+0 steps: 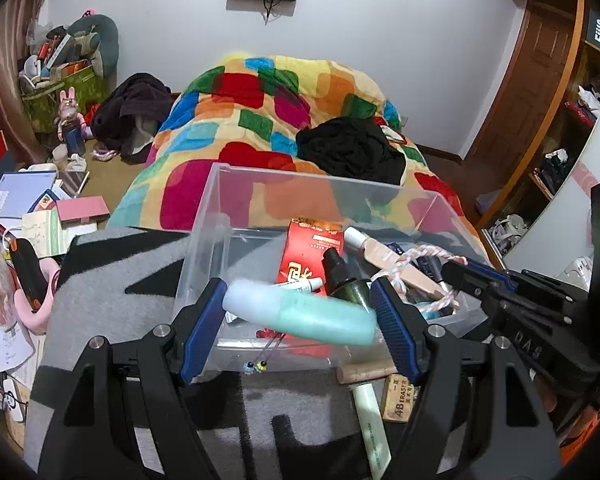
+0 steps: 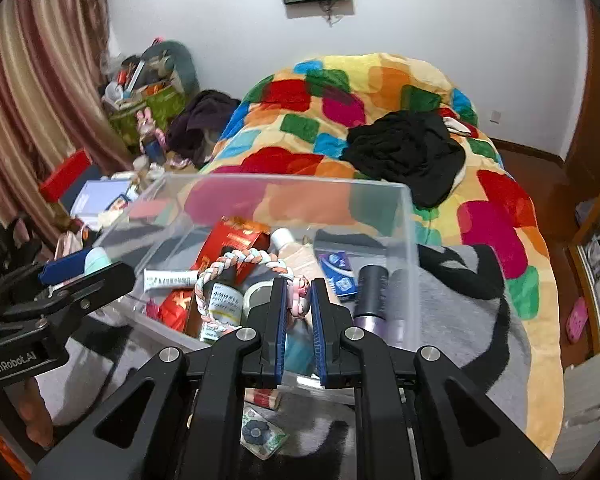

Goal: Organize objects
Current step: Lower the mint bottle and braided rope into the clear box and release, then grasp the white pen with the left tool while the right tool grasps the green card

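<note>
Left gripper [image 1: 300, 312] clamps teal bottle [image 1: 300, 314] (over clear bin [image 1: 320, 180])

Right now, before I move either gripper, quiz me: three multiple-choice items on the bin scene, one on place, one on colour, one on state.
1. Where is the red packet?
A. inside the clear bin
B. on the blanket
C. on the floor

2. What colour is the bottle in the left gripper?
A. purple
B. pale green
C. red

3. How is the right gripper?
A. wide open, holding nothing
B. shut on the braided rope
C. shut on the bin wall

Key: 1 A, the red packet leans inside the clear bin. 2 B, the bottle between the left gripper's fingers is pale green. 3 B, the right gripper pinches the braided rope above the bin.
</note>
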### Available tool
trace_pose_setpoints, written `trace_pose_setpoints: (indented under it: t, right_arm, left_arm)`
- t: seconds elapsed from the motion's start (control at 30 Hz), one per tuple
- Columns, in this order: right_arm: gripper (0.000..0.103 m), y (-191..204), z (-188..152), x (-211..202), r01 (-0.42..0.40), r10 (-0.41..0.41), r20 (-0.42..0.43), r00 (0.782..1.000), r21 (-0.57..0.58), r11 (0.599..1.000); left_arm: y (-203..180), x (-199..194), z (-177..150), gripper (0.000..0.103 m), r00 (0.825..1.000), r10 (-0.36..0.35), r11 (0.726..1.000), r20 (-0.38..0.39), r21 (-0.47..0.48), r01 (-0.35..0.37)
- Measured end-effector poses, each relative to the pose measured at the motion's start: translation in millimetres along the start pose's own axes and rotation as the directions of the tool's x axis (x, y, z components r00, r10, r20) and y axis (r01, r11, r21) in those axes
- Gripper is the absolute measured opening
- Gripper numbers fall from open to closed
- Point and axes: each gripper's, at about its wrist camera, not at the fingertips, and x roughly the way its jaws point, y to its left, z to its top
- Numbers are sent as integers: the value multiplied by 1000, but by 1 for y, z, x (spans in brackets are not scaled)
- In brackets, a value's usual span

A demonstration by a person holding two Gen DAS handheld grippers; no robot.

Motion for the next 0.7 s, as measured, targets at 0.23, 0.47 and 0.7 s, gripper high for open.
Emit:
trace_pose_setpoints:
  t: [0.23,0.47,0.7]
  right_arm:
    - [32,6,-8,-10,18,-18,4,1000,-62,998]
    - [37,-1,-15,-37,-10,12,40,999,-47,999]
    - [47,-7,-30,-59,-33,35,59,998,-31,999]
  left_arm:
    - [-3,-7,-1,74,1000,-25,1000,-2,9,25]
    - [-10,-27,-7,77,999,-27,999,25,38,26]
    - [-20,-44,-26,77,999,-49,996,24,73,47]
